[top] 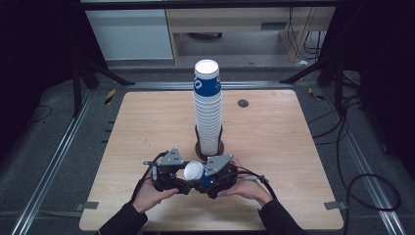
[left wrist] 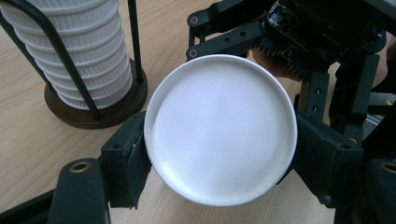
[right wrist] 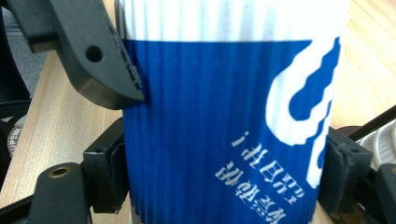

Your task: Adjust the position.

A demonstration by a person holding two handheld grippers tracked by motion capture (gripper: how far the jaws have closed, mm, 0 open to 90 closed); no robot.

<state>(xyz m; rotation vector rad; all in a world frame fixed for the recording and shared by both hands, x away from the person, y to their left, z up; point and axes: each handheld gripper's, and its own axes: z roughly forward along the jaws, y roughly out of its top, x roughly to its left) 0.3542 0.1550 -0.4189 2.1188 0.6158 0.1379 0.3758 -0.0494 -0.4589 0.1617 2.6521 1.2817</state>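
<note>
In the high view, both tools, left tool (top: 182,172) and right tool (top: 208,175), are gripping one cup (top: 194,171) just in front of the stack (top: 208,105) on the desk (top: 274,147). In the left gripper view, pads are squeezing its white bottom (left wrist: 219,128). In the right gripper view, pads are clamping its blue wall (right wrist: 210,135). Judging by this, nested cups are being separated; pulling apart comes next.

Light wooden table (top: 274,147); round dark cup holder (top: 209,146) with stacked cups (top: 208,105) at centre.
</note>
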